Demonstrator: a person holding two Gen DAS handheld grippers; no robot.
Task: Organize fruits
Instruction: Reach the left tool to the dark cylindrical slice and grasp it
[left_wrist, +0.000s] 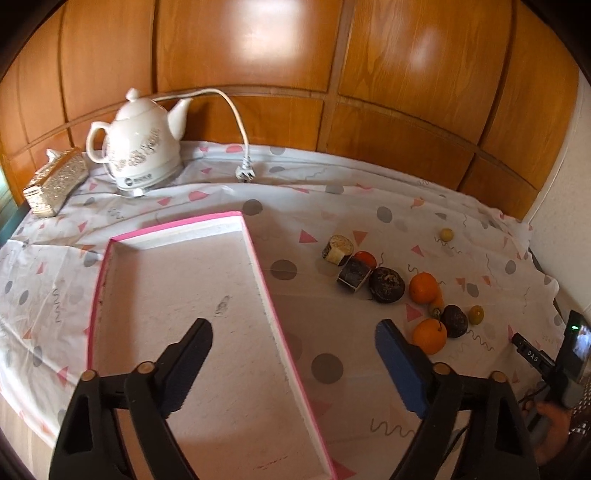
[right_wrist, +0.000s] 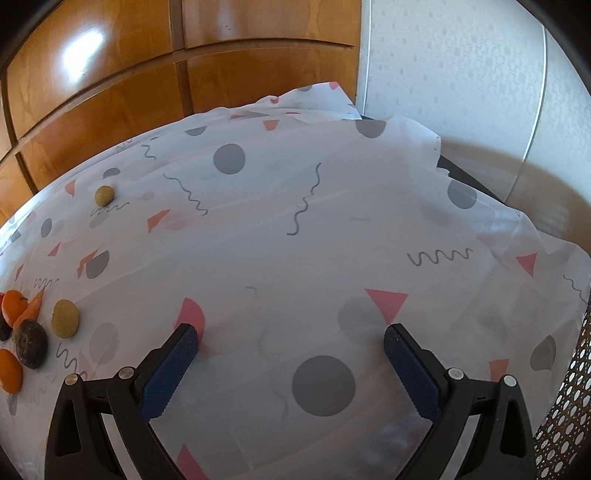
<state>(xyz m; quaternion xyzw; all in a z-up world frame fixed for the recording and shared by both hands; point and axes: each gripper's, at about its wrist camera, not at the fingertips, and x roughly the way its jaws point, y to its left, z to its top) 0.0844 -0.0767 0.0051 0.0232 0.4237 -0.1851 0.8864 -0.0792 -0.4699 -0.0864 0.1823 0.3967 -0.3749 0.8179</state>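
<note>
A shallow white tray with a pink rim (left_wrist: 258, 254) lies on the patterned cloth, empty. My left gripper (left_wrist: 293, 330) is open above the tray's right edge. Right of it lies a cluster of fruit: two oranges (left_wrist: 428, 335), two dark round fruits (left_wrist: 386, 285), a small carrot (left_wrist: 437, 301), small yellow-green fruits (left_wrist: 476, 314) and two cut dark pieces (left_wrist: 354, 274). My right gripper (right_wrist: 290, 338) is open over bare cloth. In the right wrist view the fruit sits at the left edge: oranges (right_wrist: 9, 369), a dark fruit (right_wrist: 31, 343), a carrot (right_wrist: 31, 308), a yellow-green fruit (right_wrist: 65, 318), another farther back (right_wrist: 104, 195).
A white electric kettle (left_wrist: 138, 147) with its loose cord and plug (left_wrist: 244, 171) stands at the back left, next to a glittery gold box (left_wrist: 55, 182). Wooden panels back the table. The cloth's right edge (right_wrist: 546, 236) drops off near a wall; a woven mesh surface (right_wrist: 569, 406) is at right.
</note>
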